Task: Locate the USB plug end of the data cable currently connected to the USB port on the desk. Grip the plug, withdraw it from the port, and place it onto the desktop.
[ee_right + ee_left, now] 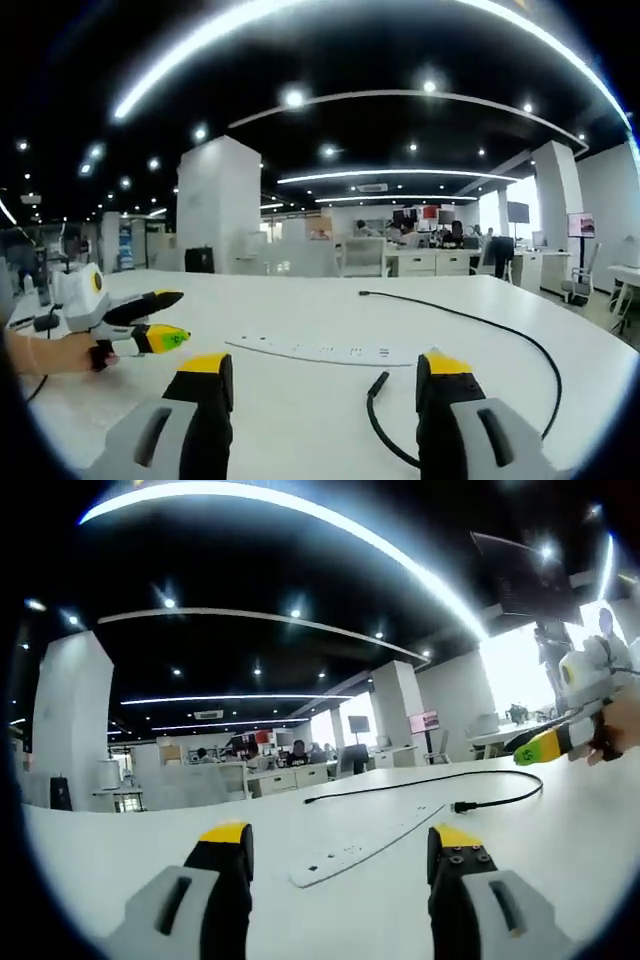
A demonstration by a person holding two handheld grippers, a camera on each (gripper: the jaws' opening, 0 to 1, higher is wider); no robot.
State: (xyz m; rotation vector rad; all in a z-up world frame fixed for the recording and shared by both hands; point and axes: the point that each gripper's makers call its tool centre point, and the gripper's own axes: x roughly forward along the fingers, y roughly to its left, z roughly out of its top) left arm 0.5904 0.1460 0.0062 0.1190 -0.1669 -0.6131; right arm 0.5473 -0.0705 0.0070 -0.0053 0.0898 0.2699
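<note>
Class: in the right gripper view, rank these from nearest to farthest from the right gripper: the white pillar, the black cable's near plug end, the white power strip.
1. Black cable's near plug end, on the desktop just ahead of the right gripper.
2. White power strip, flat on the desk beyond.
3. White pillar, far behind the desk.

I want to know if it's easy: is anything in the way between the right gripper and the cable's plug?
No, nothing visible blocks it. The plug lies loose on the bare desk, just ahead of the open right gripper. The port strip lies farther back.

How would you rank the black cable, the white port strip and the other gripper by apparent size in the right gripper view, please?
1. black cable, longest
2. white port strip
3. left gripper, though its nearness to the camera makes this unsure
</note>
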